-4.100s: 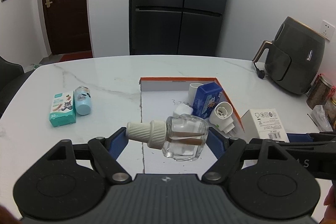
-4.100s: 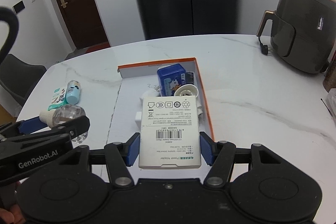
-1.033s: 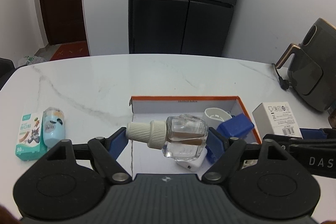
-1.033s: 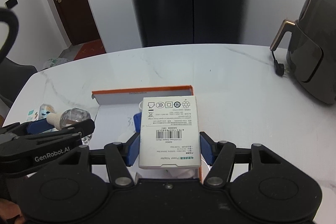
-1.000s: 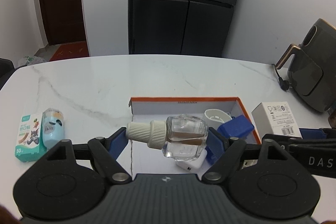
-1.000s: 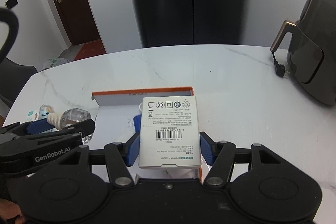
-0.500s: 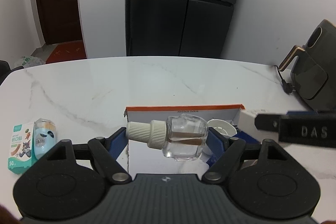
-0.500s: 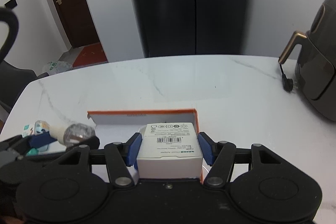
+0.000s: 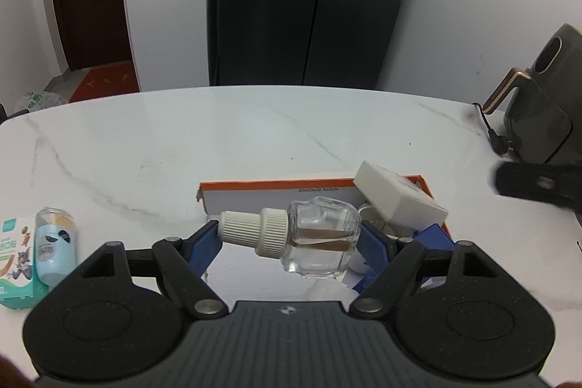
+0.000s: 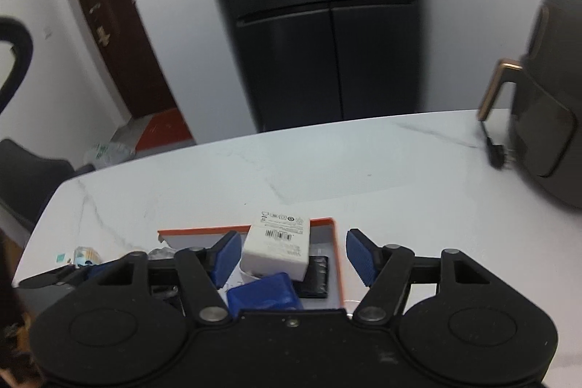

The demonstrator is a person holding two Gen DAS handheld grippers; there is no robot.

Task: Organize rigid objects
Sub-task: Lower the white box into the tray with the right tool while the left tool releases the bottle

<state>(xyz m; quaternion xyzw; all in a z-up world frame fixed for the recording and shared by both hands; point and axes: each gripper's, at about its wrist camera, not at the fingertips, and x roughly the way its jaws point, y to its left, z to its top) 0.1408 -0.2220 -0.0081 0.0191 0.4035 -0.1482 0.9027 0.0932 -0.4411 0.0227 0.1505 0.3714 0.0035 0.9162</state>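
Note:
My left gripper [image 9: 287, 242] is shut on a clear glass bottle [image 9: 316, 239] with a ribbed white cap, held sideways above the near end of the orange-rimmed shallow box [image 9: 276, 186]. My right gripper [image 10: 293, 257] is open and empty, its jaws apart above the box [image 10: 336, 242]. The white adapter box [image 10: 278, 244] lies tilted in the orange-rimmed box, leaning on other items; it also shows in the left wrist view [image 9: 398, 197]. A blue box [image 10: 263, 293] and a black item [image 10: 316, 275] lie beside it.
A teal carton [image 9: 12, 260] and a light-blue bottle [image 9: 54, 250] lie on the marble table [image 9: 254, 133] at the left. A dark air fryer [image 9: 545, 119] stands at the right edge. A black fridge and a brown door are behind.
My right gripper has opened and let go of the white adapter box, which now rests in the orange-rimmed box. My left gripper still holds the bottle.

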